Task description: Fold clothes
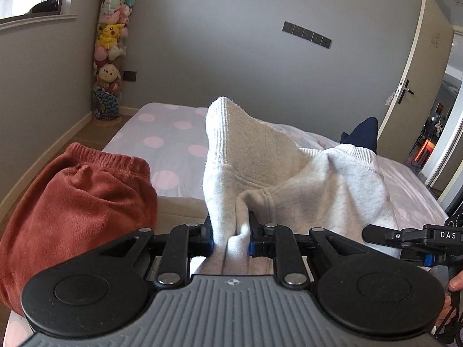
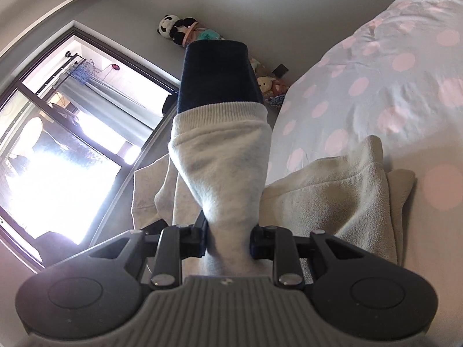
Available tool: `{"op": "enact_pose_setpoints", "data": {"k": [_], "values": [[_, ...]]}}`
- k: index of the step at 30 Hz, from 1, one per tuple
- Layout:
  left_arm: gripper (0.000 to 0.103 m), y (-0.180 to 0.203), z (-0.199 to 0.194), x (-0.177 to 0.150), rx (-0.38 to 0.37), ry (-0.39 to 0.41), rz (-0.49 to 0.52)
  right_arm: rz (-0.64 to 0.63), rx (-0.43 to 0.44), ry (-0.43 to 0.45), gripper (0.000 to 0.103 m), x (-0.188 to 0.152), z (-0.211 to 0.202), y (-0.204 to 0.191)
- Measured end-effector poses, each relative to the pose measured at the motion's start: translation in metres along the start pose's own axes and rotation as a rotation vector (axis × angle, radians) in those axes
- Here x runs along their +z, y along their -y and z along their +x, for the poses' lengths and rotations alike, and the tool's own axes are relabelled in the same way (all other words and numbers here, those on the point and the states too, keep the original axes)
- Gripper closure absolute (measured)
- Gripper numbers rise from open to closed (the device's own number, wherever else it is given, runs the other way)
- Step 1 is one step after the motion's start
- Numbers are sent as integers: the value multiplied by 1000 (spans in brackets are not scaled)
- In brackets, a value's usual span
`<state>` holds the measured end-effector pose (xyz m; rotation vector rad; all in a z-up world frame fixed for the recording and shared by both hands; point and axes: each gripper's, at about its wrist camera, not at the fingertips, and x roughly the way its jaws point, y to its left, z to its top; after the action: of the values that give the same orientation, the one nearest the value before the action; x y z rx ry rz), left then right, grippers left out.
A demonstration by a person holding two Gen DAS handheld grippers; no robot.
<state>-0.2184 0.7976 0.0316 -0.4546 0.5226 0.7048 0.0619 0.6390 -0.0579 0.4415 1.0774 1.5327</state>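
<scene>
Your left hand-held gripper (image 1: 230,238) is clamped on a bunched fold of the light grey sweatshirt (image 1: 312,190), the fabric squeezed between its two fingers and rising ahead of them in a ridge. The garment hangs lifted above the bed (image 1: 170,136), whose sheet is pale lilac with pink dots. A dark navy cuff (image 1: 363,134) pokes up behind the ribbed grey edge on the far side.

Your right hand-held gripper (image 2: 228,241) is clamped on another part of the same sweatshirt (image 2: 222,167), the cloth pinched between the pads and standing up in front of the camera, topped by the navy piece (image 2: 217,72). It also shows at the right edge of the left wrist view (image 1: 405,235), near the other gripper.

A rust-red fleece garment (image 1: 78,202) with an elastic waistband lies to the left of the sweatshirt. A cream fleece item (image 2: 341,190) rests on the bed beside your right gripper. A tall column of plush toys (image 1: 111,49) stands in the room's corner.
</scene>
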Motion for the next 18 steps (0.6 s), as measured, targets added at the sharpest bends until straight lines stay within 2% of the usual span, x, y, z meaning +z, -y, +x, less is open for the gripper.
{"op": "enact_pose_setpoints", "data": {"k": [8,18], "values": [[86,-15,73,0,-29,-71,-4,66,-83,-20,75,23,31,47],[88,-44,146,-5,53,-173,-8,110,-189,-57,75,40,83,107]]}}
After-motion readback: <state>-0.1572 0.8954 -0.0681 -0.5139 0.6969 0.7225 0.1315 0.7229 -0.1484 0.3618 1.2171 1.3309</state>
